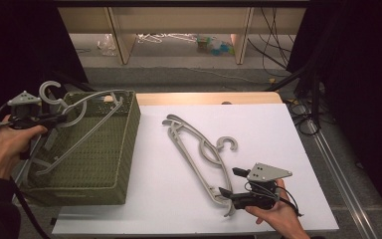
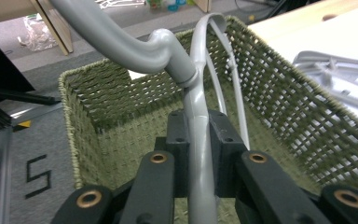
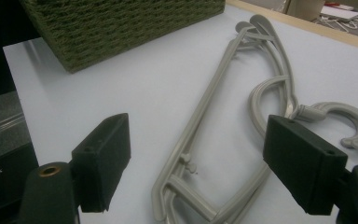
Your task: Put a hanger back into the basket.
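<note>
High view: the left gripper (image 1: 54, 119), held in the person's left hand (image 1: 10, 144) at the left edge, has its jaws clamped on a grey hanger (image 1: 87, 119), gripping the hanger's shoulder just below the hook. That hanger hangs tilted over the green woven basket (image 1: 124, 164), its hook up beside the gripper's grey plate and its far end reaching toward the basket's back right corner, the lower bar slanting down into the basket. In the left gripper view the black pads press on both sides of the grey arm (image 2: 200, 154), with the hook's neck rising just beyond them and the basket's open interior (image 2: 88, 140) below.

The right gripper (image 1: 226, 191) sits low at the front of the white table (image 1: 278, 129) in the person's right hand (image 1: 276, 211), its jaws standing wide apart. In the right gripper view the two pads are spread to either side, with nothing pressed between them. A second grey hanger (image 1: 199, 149) lies flat on the white surface ahead of them, running from near the table's middle down to the gripper, its near end right at the jaws and its hook (image 3: 345, 121) curled out toward the right pad. The basket stands to the left of this hanger, apart from it, on the table's left edge.
</note>
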A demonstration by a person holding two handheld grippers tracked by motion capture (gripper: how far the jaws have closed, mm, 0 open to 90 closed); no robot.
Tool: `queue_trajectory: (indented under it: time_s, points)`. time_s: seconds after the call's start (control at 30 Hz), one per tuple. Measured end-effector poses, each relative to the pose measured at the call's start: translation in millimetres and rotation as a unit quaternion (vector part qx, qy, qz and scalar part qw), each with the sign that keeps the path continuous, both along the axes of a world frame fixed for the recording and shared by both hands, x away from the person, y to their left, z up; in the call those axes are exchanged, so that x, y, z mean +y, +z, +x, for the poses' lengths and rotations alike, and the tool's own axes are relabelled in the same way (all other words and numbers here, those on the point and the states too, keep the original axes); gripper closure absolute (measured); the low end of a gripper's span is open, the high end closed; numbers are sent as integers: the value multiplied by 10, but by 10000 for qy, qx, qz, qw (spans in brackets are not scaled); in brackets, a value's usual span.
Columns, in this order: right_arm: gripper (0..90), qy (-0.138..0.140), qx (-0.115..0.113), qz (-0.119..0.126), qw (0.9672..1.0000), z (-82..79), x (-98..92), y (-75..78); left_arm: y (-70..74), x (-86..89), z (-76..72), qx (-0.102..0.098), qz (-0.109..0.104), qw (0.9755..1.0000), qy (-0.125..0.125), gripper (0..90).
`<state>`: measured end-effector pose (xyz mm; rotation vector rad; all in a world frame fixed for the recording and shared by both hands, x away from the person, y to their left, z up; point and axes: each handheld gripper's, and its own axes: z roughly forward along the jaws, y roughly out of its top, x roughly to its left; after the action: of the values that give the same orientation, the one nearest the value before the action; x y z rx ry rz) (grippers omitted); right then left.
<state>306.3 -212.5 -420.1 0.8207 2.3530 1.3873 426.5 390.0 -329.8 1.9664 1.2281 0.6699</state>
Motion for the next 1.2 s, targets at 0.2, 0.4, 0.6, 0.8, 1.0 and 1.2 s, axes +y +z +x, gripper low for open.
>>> queue_trajectory:
  time_s: [0.2,0.4,0.6,0.8,1.0,1.2]
  points:
    - [245,12,10,-8,10000,0,2,-2,-50,-36,47,-61,29,10000,38,801]
    - [245,31,36,-10,10000,-3,10,-4,-119,-48,114,168,478,9987,-102,802]
    - [245,29,50,-8,10000,0,6,-7,-273,-106,162,327,433,9984,-167,797]
    - [246,18,39,1,10000,0,7,-8,-446,-141,200,702,371,9968,24,794]
    - [246,23,40,9,10000,1,1,-5,-549,-112,205,874,421,9950,230,794]
    - [247,32,57,0,10000,-2,6,-7,-681,-52,205,974,369,9936,448,795]
